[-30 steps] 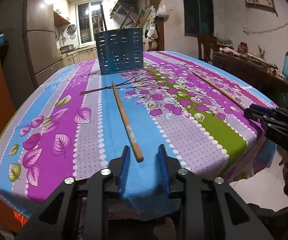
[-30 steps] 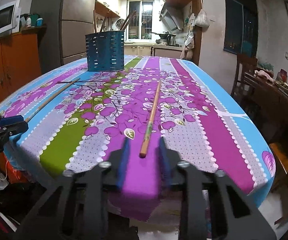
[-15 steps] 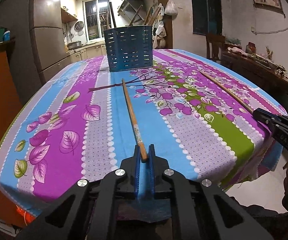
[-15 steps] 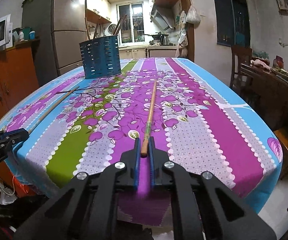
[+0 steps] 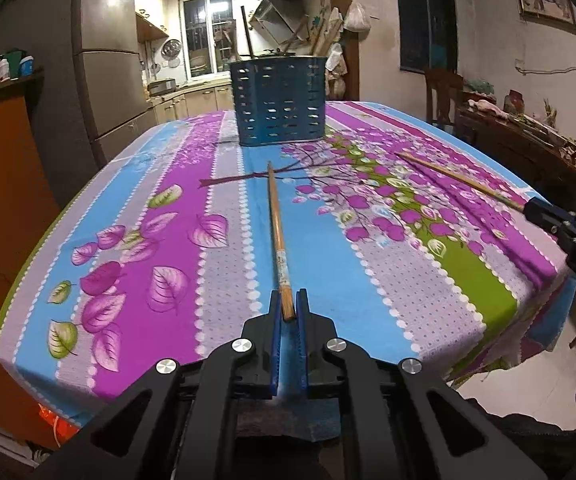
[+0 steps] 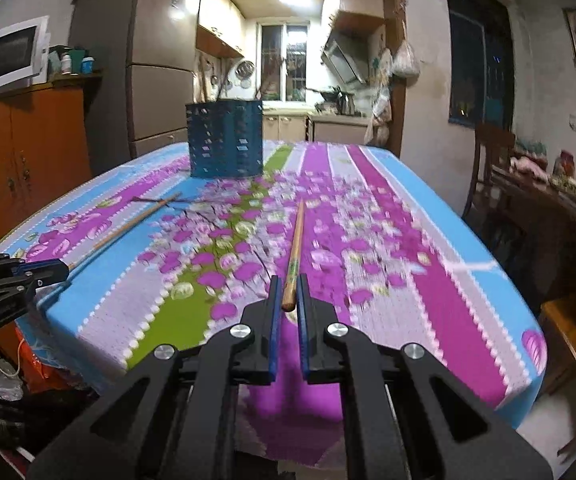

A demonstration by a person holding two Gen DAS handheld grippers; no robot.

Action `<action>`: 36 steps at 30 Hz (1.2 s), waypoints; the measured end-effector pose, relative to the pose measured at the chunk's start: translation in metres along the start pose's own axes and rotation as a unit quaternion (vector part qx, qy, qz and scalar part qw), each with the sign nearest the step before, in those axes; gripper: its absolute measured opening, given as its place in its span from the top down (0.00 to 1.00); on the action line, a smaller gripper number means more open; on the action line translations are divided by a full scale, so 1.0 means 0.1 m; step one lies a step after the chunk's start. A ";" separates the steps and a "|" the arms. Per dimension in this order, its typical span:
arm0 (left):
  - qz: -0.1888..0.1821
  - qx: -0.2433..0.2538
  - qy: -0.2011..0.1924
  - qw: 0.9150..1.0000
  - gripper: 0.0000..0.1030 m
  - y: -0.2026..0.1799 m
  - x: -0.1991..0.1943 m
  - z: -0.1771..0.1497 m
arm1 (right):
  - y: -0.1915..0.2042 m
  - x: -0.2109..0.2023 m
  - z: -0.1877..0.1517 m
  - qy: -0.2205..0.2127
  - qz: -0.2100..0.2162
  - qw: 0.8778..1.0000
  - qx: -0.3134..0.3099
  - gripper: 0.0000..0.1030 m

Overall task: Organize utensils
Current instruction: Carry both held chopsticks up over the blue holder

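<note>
The left gripper (image 5: 286, 312) is closed to a narrow gap on the near end of a wooden chopstick (image 5: 277, 232), whose butt sits pinched between the blue pads (image 5: 275, 332); the rest of the stick runs straight ahead of the gripper along a blue stripe of the flowered tablecloth (image 5: 135, 240), its far tip pointing toward the blue perforated utensil holder (image 5: 279, 102) that stands upright well ahead, near the far edge of the table. Several long handles rise out of the holder's open top, one dark and straight, others pale and leaning to the right; what they are cannot be told against the cluttered kitchen behind. The right gripper (image 6: 286, 308) likewise grips the near end of a second chopstick (image 6: 295, 250), jaws drawn in close on either side of the stick's butt, though this view is smeared and whether both pads actually touch it is hard to say. This stick too extends directly ahead of its gripper across the purple blossoms. In the right wrist view the utensil holder (image 6: 224, 138) stands ahead and to the left, again with thin handles sticking up out of it, blurred beyond naming. Each gripper shows at the edge of the other's view: the right gripper (image 5: 536, 210) off to the right of the left one with its stick (image 5: 456, 176) angling away, and the left gripper (image 6: 61, 270) off to the left of the right one with its chopstick (image 6: 123, 230) slanting toward the holder.
</note>
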State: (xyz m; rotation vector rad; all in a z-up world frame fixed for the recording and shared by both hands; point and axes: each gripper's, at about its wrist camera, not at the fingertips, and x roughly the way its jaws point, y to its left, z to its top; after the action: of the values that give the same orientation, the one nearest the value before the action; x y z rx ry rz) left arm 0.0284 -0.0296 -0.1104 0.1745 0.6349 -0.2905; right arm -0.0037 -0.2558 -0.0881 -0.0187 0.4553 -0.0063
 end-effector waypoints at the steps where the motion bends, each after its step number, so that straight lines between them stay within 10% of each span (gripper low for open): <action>1: 0.003 -0.002 -0.001 1.000 0.92 0.02 -0.01 0.01 | 0.01 -0.02 0.03 -0.005 0.001 1.000 -0.003 0.94; 20: 0.029 -0.006 -0.093 0.995 0.92 0.44 -0.42 0.56 | 0.30 -0.23 0.69 -0.092 0.034 0.994 -0.039 0.94; 36: -0.034 0.016 -0.164 0.986 0.92 0.68 -0.33 2.03 | 0.21 0.19 1.95 -0.142 0.086 0.986 -0.025 0.95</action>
State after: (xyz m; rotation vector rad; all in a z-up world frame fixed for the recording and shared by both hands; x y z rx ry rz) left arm 0.1381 -0.0084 0.0747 0.1324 0.3094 -0.3863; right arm 0.0992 -0.2315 0.0778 -0.0300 0.1706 0.1759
